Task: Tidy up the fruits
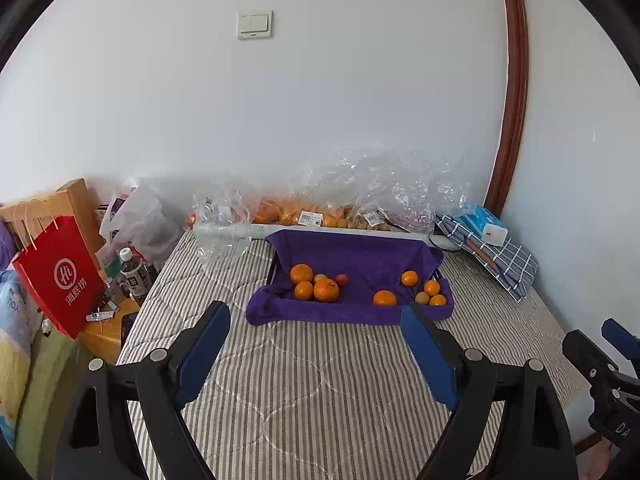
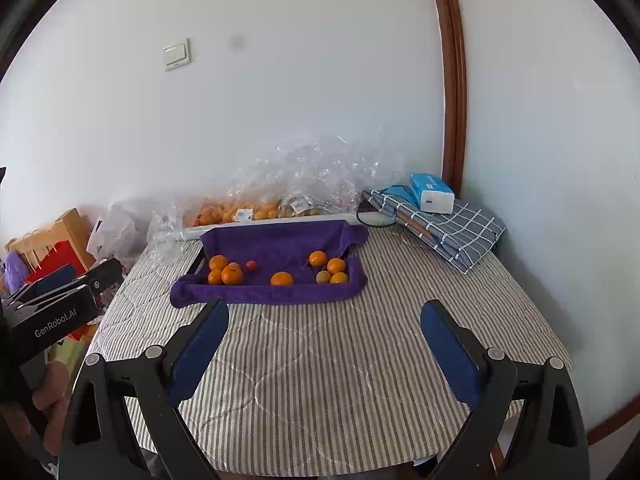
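Note:
A tray lined with a purple towel (image 1: 352, 260) (image 2: 280, 244) sits at the far side of the striped table. In it lie several oranges in a left cluster (image 1: 326, 290) (image 2: 232, 275), one orange in the middle (image 1: 385, 298) (image 2: 282, 279), and a right cluster (image 1: 431, 288) (image 2: 336, 266). A small red fruit (image 1: 341, 279) (image 2: 251, 265) and greenish fruits (image 1: 421, 298) (image 2: 323, 277) lie among them. My left gripper (image 1: 316, 354) is open and empty, short of the tray. My right gripper (image 2: 324, 350) is open and empty, also short of the tray.
Clear plastic bags with more oranges (image 1: 300, 212) (image 2: 236, 210) lie behind the tray by the wall. A folded checked cloth (image 1: 500, 258) (image 2: 452, 228) with a tissue pack (image 2: 432, 192) sits at the back right. A red paper bag (image 1: 60, 276) and bottles (image 1: 134, 272) stand left of the table.

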Tool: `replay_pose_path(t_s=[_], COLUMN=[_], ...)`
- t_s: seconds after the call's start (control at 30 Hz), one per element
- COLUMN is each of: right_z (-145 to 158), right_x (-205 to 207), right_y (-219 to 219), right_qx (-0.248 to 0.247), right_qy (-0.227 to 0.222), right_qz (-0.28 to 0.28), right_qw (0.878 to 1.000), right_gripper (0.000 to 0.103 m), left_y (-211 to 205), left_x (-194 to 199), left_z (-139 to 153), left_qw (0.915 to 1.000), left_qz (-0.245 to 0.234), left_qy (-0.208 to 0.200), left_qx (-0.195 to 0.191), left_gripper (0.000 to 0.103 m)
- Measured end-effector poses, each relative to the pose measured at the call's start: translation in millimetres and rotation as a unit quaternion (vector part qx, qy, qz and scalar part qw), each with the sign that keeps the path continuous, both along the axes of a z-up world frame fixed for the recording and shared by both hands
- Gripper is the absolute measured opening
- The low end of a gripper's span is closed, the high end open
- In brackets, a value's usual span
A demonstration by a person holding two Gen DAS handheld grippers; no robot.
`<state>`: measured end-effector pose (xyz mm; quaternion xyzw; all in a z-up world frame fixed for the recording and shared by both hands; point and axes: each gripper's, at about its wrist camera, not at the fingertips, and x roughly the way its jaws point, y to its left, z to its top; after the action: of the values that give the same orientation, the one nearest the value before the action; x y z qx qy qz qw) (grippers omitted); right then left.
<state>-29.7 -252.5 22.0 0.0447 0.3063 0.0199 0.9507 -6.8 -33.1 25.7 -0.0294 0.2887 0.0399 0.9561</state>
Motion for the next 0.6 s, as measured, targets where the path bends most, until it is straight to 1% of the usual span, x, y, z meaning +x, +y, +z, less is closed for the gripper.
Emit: replay_pose_path(t_s=[0.6], right_z=[-0.4], right_x=[-4.4], right_y=[5.3], right_qx=[-0.002], right_qy=[0.003], right_qz=[-0.001], right_qw=[1.000], right_gripper=[0.096], left_y=[4.9], left_x=[-3.9], left_z=[-0.4], left_qw=[1.0000], left_qz=[0.005], left_qy=[0.003], left_qx=[0.001], left_gripper=[0.087])
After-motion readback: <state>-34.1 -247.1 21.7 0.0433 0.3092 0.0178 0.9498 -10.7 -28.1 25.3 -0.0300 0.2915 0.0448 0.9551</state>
